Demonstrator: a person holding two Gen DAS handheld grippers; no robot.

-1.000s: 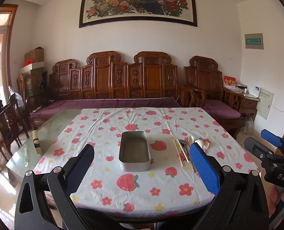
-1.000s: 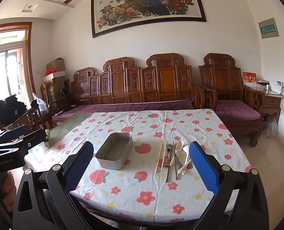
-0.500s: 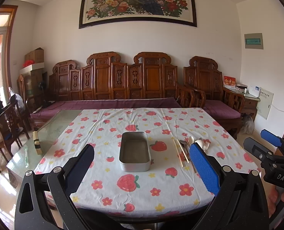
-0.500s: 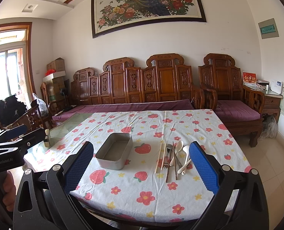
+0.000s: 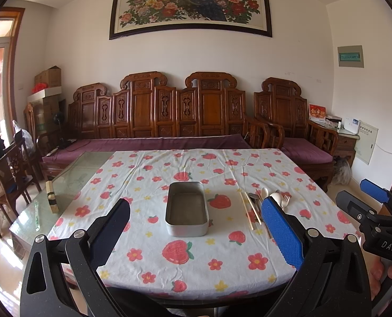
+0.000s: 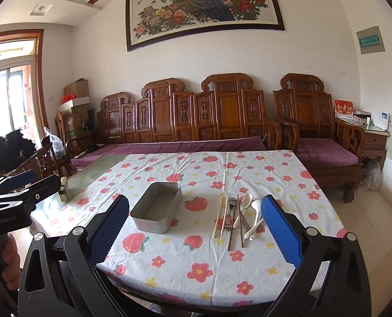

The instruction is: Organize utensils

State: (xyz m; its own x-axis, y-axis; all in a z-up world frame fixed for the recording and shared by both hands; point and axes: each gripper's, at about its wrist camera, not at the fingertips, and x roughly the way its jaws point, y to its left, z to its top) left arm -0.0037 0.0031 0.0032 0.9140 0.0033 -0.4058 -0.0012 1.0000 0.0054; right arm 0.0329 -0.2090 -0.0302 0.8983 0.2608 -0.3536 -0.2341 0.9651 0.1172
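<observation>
An empty grey metal tin [image 5: 186, 210] [image 6: 156, 207] sits near the middle of the flowered tablecloth [image 5: 196, 248] [image 6: 185, 253]. To its right lies a row of utensils [image 6: 238, 218] [image 5: 256, 206]: pale chopsticks [image 6: 221, 216], dark chopsticks, a metal fork and spoon, and white spoons [image 6: 255, 218]. My left gripper [image 5: 196, 227] hovers open over the near table edge, in front of the tin. My right gripper [image 6: 194, 227] hovers open, also back from the near edge. Neither holds anything.
A small wooden block [image 5: 51, 196] [image 6: 63, 189] stands on the bare glass at the table's left. A carved wooden sofa [image 5: 169, 121] with purple cushions lines the far wall. Wooden chairs [image 5: 8, 174] stand at the left. A hand [image 5: 388, 277] grips the right tool.
</observation>
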